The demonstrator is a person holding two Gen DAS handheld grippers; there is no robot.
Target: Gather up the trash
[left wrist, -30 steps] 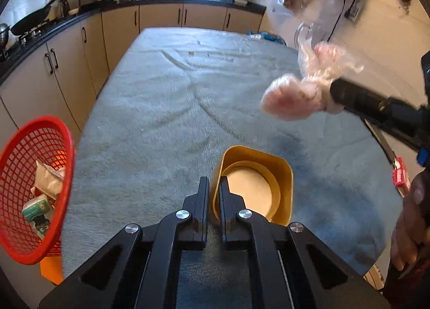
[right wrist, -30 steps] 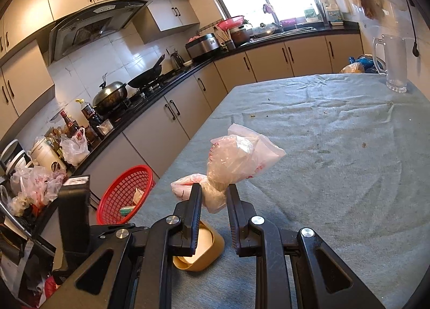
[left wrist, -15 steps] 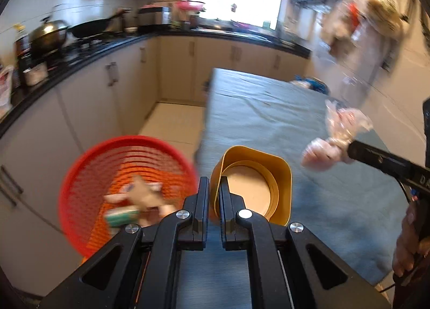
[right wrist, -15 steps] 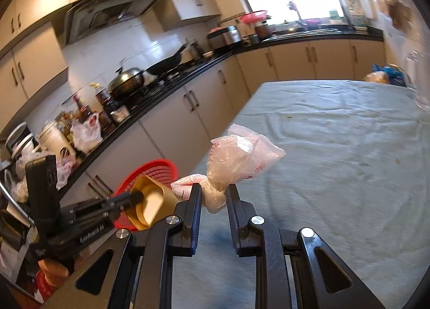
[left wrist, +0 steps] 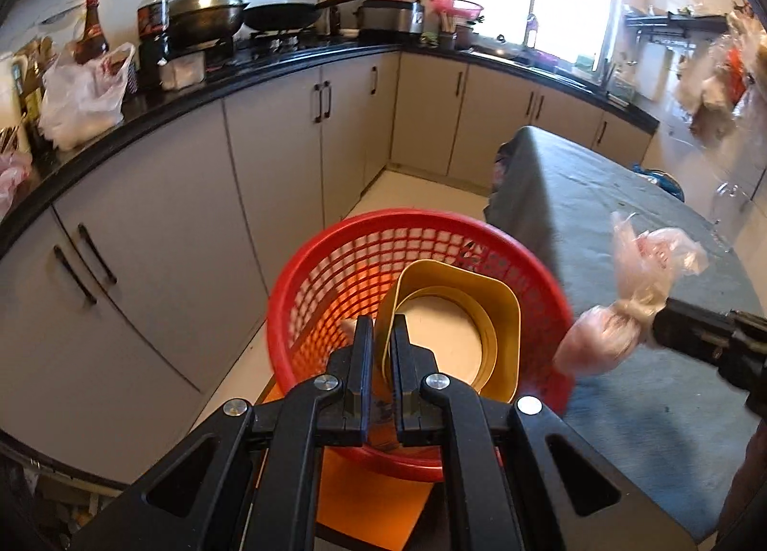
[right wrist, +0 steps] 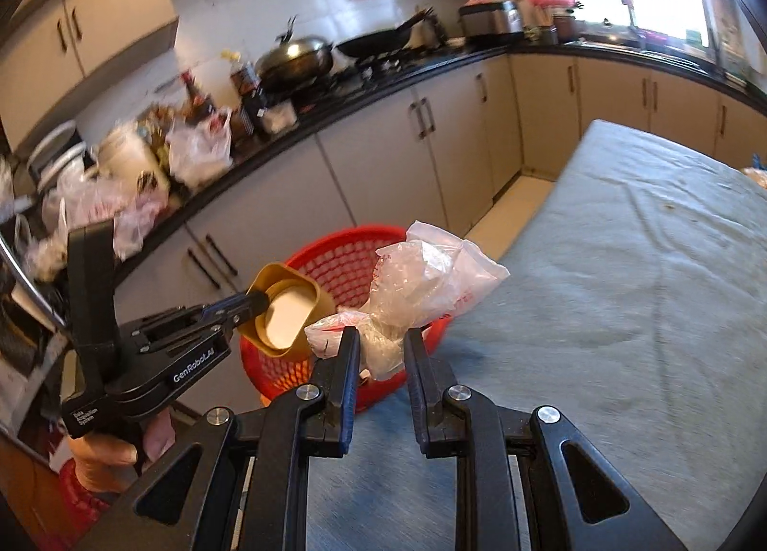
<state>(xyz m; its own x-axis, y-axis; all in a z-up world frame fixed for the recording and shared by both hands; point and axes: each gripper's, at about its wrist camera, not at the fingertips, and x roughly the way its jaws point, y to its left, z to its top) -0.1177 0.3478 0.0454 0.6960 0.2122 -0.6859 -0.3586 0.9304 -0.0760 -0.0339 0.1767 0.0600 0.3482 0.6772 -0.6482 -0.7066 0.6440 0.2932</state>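
Your left gripper (left wrist: 381, 350) pinches the yellow tub (left wrist: 455, 326) by its rim, over the red basket (left wrist: 335, 273). Your right gripper (right wrist: 381, 354) clamps a knotted plastic bag (right wrist: 422, 282), just right of that basket.

Red lattice basket (left wrist: 335, 273), mustard-yellow container (left wrist: 460, 311), pinkish translucent bag (right wrist: 422, 282), grey-blue tablecloth (right wrist: 623, 263)
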